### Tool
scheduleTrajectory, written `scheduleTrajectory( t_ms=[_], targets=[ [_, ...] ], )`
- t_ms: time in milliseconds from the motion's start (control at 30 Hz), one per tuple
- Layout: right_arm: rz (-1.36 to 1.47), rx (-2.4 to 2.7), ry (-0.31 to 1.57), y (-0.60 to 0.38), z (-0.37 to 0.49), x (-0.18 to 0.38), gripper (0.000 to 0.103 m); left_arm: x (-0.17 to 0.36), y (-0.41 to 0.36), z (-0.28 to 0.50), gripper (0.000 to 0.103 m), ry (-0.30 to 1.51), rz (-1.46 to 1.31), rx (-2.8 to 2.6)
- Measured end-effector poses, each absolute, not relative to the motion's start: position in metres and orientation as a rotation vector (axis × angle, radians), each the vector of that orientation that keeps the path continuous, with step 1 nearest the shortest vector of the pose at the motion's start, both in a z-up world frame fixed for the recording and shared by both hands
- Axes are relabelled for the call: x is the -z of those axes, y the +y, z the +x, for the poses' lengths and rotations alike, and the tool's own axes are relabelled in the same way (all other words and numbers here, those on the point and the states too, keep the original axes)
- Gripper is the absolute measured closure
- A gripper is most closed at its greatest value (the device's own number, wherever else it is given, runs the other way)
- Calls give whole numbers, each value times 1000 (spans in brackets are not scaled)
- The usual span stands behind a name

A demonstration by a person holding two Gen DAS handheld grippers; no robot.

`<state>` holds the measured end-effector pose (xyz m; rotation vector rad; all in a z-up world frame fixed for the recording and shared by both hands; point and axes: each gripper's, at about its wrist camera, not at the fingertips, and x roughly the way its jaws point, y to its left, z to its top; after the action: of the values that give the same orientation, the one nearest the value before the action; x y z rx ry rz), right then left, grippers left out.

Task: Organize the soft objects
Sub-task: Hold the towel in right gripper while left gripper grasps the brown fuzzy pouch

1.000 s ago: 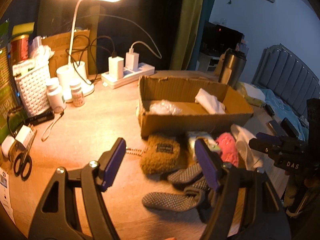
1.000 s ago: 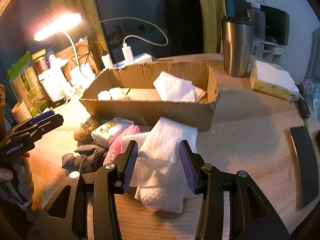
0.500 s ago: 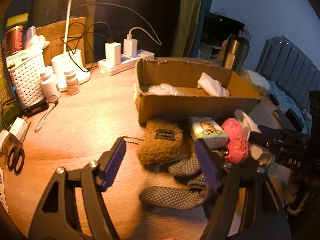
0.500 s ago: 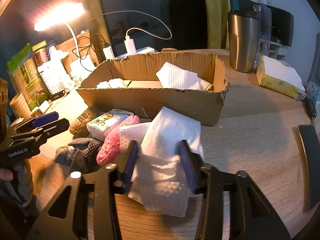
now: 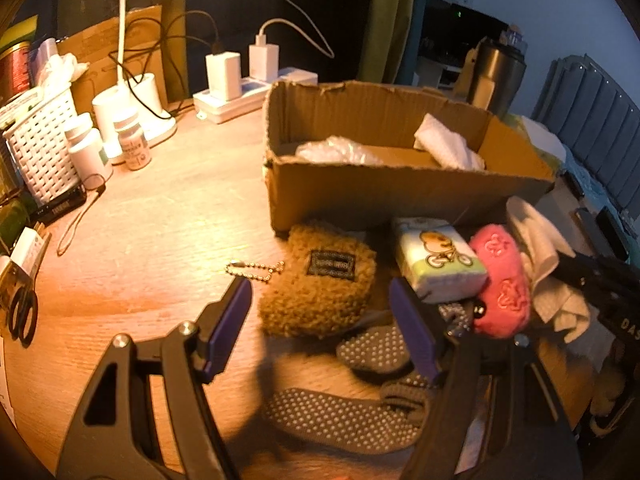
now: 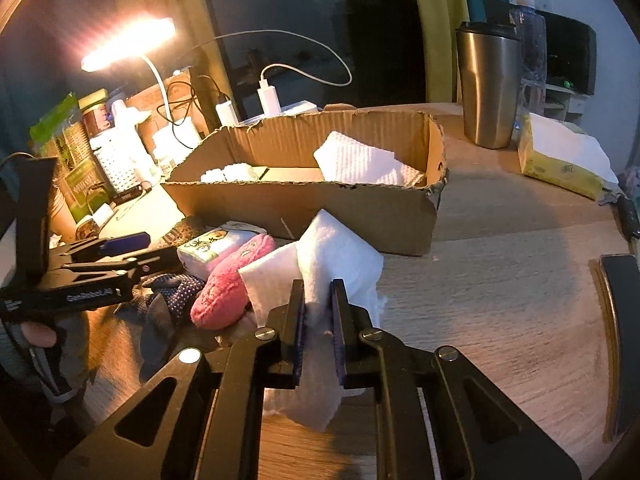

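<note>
My right gripper [image 6: 318, 292] is shut on a white paper towel [image 6: 340, 256], held just above the table in front of the cardboard box [image 6: 304, 204]. The box holds another folded towel [image 6: 360, 164] and a crumpled plastic wrap [image 5: 336, 150]. My left gripper [image 5: 320, 304] is open over a brown fuzzy pouch [image 5: 320, 280]. Beside the pouch lie a tissue pack [image 5: 440, 264], a pink plush [image 5: 502, 284] and grey dotted socks [image 5: 340, 416]. The left gripper also shows in the right wrist view [image 6: 120, 252].
A steel tumbler [image 6: 486, 88] and a yellow tissue box [image 6: 560, 156] stand at the right. A power strip [image 5: 252, 92], lamp base [image 5: 136, 116], pill bottles [image 5: 134, 144] and white basket [image 5: 40, 152] crowd the far left. Scissors [image 5: 22, 316] lie at the left edge.
My right gripper has closed on the white paper towel and lifted it. My left gripper has moved forward and down towards the brown pouch, staying open.
</note>
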<state>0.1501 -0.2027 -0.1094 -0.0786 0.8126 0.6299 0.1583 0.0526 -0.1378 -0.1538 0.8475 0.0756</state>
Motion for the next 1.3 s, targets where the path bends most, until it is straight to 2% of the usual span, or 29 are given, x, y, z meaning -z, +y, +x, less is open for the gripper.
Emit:
scheduleTrajectory(
  t_ms=[433, 500, 567, 700, 1300],
  targets=[
    [-69, -660, 792, -205, 149, 105, 90, 155, 46, 174, 32, 919, -116, -83],
    [-71, -660, 793, -205, 149, 105, 90, 156, 45, 174, 37, 914, -111, -76],
    [-71, -660, 791, -205, 149, 105, 90, 156, 45, 174, 48, 909, -109, -72],
    [-76, -661, 786, -205, 148, 104, 90, 155, 44, 172, 52, 903, -106, -60],
    [-89, -651, 722, -208, 138, 78, 90, 126, 36, 156, 53, 817, -98, -31]
  ],
)
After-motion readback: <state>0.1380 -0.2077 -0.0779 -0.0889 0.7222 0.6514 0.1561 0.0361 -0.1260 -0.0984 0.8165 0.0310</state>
